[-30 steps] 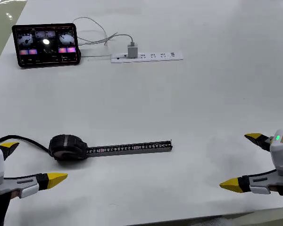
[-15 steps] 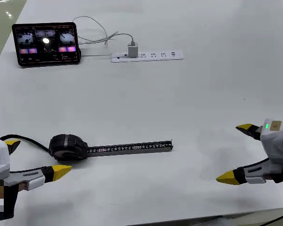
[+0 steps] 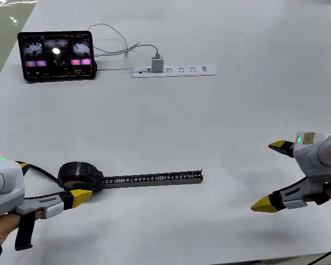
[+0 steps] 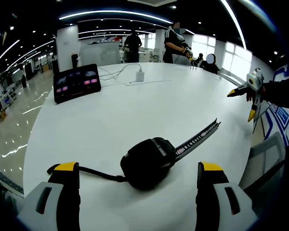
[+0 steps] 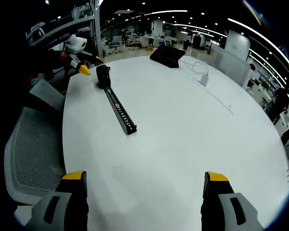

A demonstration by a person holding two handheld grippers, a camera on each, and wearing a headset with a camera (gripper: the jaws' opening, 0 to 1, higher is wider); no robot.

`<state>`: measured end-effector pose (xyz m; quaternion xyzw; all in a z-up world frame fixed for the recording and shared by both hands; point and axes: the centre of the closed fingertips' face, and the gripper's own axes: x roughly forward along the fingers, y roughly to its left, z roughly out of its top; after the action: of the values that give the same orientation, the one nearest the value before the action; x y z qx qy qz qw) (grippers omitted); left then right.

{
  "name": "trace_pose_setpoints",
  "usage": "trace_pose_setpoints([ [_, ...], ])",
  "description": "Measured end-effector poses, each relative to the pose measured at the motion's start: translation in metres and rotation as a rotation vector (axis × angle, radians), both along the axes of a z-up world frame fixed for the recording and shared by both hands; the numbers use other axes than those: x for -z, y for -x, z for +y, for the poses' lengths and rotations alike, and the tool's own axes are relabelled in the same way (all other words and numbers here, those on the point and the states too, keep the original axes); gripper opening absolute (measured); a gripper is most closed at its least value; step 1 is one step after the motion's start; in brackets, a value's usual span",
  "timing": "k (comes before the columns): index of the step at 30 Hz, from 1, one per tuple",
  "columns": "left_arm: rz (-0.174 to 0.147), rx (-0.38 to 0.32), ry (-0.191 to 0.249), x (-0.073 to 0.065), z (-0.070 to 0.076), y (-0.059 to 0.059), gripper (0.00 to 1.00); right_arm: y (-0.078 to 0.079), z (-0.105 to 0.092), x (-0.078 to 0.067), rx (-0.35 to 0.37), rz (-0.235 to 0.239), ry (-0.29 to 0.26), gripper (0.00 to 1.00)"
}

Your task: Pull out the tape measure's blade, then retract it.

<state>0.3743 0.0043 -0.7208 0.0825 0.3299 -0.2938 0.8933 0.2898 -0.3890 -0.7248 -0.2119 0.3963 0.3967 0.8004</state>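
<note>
L gripper (image 3: 51, 180) nr tape measure (image 3: 79, 175)

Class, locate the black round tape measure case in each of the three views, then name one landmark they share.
Head view: black round tape measure case at lower left.
Left gripper view: case at centre, just ahead of the open jaws.
Right gripper view: case at upper left, far off.
Shared landmark: black tablet with lit screen.

Bright, even overhead strip lighting, soft shadows on the white table (image 3: 220, 121), sharp focus, fisheye-bent edges.
</note>
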Motion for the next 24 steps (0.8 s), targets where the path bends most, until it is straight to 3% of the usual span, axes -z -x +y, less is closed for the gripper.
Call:
trace_pose_setpoints([
  [8,-0.024,-0.051,-0.019,0.002,-0.004,-0.006,0.99,-0.01,0.015,0.001,-0.057,0.007,0.012,0.99],
  [14,-0.035,-0.087,-0.007,0.002,-0.009,-0.01,0.99,-0.014,0.027,0.005,-0.12,0.027,0.031,0.99],
  [19,-0.042,-0.103,0.003,-0.001,-0.018,-0.014,0.99,-0.019,0.035,0.006,-0.17,0.053,0.057,0.99],
  [24,-0.055,-0.1,-0.002,-0.001,-0.028,-0.018,0.99,-0.032,0.05,0.002,-0.216,0.045,0.065,0.99],
])
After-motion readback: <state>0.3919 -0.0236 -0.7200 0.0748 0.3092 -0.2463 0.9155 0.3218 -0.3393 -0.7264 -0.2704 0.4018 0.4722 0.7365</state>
